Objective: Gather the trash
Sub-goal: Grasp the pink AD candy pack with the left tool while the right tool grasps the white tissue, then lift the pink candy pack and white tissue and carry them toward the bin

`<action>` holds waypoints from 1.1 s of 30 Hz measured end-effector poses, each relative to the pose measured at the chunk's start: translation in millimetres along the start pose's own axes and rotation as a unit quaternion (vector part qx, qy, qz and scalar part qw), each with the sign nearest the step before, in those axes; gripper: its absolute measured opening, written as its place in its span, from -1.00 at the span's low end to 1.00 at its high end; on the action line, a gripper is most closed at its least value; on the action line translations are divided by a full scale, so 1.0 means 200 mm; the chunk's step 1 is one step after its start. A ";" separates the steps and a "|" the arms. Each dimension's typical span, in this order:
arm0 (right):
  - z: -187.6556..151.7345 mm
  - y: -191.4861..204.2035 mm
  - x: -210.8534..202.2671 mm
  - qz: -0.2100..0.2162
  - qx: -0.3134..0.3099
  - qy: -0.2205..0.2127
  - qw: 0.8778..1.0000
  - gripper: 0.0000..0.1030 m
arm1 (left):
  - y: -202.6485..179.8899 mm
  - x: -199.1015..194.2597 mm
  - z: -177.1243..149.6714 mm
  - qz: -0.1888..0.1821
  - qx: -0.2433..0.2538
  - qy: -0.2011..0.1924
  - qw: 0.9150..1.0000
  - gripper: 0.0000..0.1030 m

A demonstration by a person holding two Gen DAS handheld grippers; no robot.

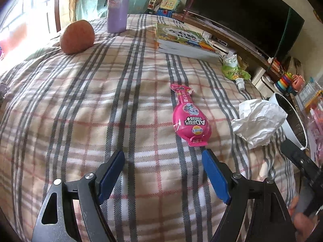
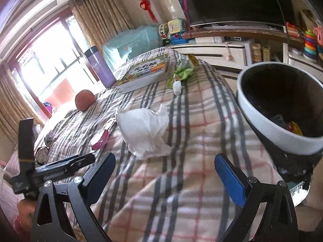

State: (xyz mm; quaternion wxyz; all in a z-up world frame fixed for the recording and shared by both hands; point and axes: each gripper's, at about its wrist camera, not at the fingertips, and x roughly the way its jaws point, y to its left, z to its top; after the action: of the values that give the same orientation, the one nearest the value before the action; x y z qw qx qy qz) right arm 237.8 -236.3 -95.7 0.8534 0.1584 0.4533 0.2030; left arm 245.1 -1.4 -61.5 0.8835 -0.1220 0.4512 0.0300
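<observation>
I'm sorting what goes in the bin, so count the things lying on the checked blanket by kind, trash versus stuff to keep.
Trash: 3 (pink pouch, crumpled white tissue, green spouted pouch)
Keep: 3 (purple bottle, apple, book)
Total: 6

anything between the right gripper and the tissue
Nothing: only bare plaid blanket between the open right gripper and the crumpled tissue, shown in the right wrist view.

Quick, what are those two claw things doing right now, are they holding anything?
Left gripper: open, empty, just short of the pink wrapper.
Right gripper: open, empty, near the crumpled tissue.
</observation>
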 end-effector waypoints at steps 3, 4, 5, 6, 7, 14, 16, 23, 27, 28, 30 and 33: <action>0.04 0.02 0.05 0.003 -0.005 0.004 1.000 0.93 | -0.02 0.01 0.03 -0.006 0.003 -0.001 1.000 0.53; 0.05 0.02 0.06 0.004 -0.006 0.007 1.000 0.93 | -0.04 0.02 0.04 -0.008 0.006 -0.003 1.000 0.53; 0.06 0.02 0.08 0.005 -0.006 0.009 1.000 0.93 | -0.05 0.02 0.04 -0.010 0.009 -0.005 1.000 0.53; 0.07 0.02 0.10 0.007 -0.007 0.012 1.000 0.93 | -0.06 0.03 0.05 -0.009 0.014 -0.009 1.000 0.53; 0.08 0.03 0.11 0.008 -0.008 0.014 1.000 0.93 | -0.08 0.04 0.06 -0.006 0.020 -0.013 1.000 0.53; 0.09 0.03 0.21 0.001 -0.008 0.032 0.999 0.84 | -0.13 0.14 0.09 0.004 0.038 -0.023 0.999 0.50; 0.08 0.03 0.23 -0.007 -0.011 0.040 0.999 0.68 | -0.14 0.17 0.08 0.005 0.042 -0.021 0.999 0.49; 0.06 0.07 0.22 -0.014 -0.033 0.028 0.999 0.07 | -0.18 0.20 0.07 -0.002 0.072 -0.029 0.997 0.35; 0.06 0.10 0.20 -0.023 -0.049 0.017 0.998 -0.16 | -0.16 0.19 0.06 -0.020 0.075 -0.032 0.996 0.05; 0.05 0.10 0.20 -0.026 -0.049 0.013 0.998 -0.20 | -0.16 0.19 0.06 -0.025 0.076 -0.033 0.996 -0.03; 0.06 0.09 0.19 -0.034 -0.040 0.006 0.999 -0.24 | -0.15 0.18 0.06 -0.033 0.079 -0.033 0.996 -0.08; 0.07 0.06 0.17 -0.040 -0.028 -0.002 0.999 -0.29 | -0.16 0.18 0.06 -0.038 0.086 -0.033 0.995 -0.10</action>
State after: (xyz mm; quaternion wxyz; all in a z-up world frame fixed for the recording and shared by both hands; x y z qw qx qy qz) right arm 263.6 -209.7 -107.0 0.8658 0.1166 0.4517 0.1808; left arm 280.4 -31.0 -77.7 0.9058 -0.0617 0.4174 -0.0380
